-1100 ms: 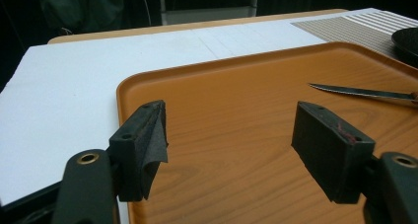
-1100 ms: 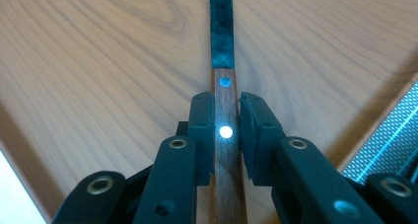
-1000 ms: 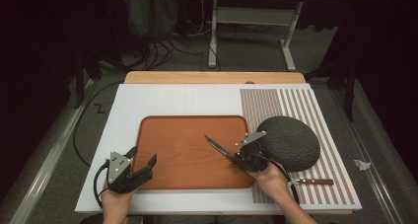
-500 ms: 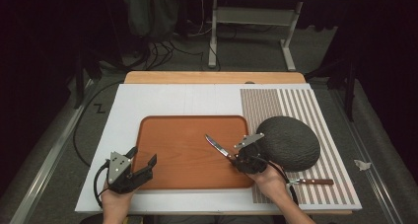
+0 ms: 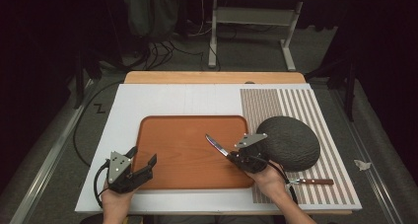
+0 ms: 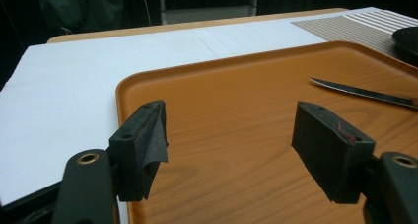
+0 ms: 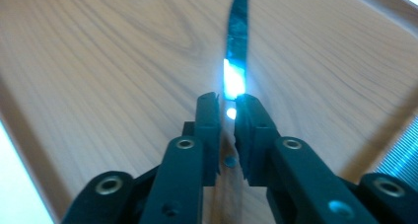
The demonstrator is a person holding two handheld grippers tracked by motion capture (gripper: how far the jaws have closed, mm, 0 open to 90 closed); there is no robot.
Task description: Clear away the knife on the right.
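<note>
A wood-grain orange tray (image 5: 187,130) lies on the white board. My right gripper (image 5: 231,155) hovers over the tray's right side, shut on a knife (image 5: 216,145) whose blade points up and to the left. In the right gripper view the pads (image 7: 209,115) pinch the knife (image 7: 237,41) near its base; the jaws have just been closing on it. My left gripper (image 5: 143,155) rests at the tray's near left corner. Its jaws stand wide open with nothing between them (image 6: 229,125), and the blade (image 6: 365,92) shows beyond them.
A dark round melon-like object (image 5: 291,142) sits on the striped mat (image 5: 296,100), just right of my right gripper. A second knife with a wooden handle (image 5: 315,181) lies on the mat near the front edge. The white board (image 5: 162,100) stretches behind the tray.
</note>
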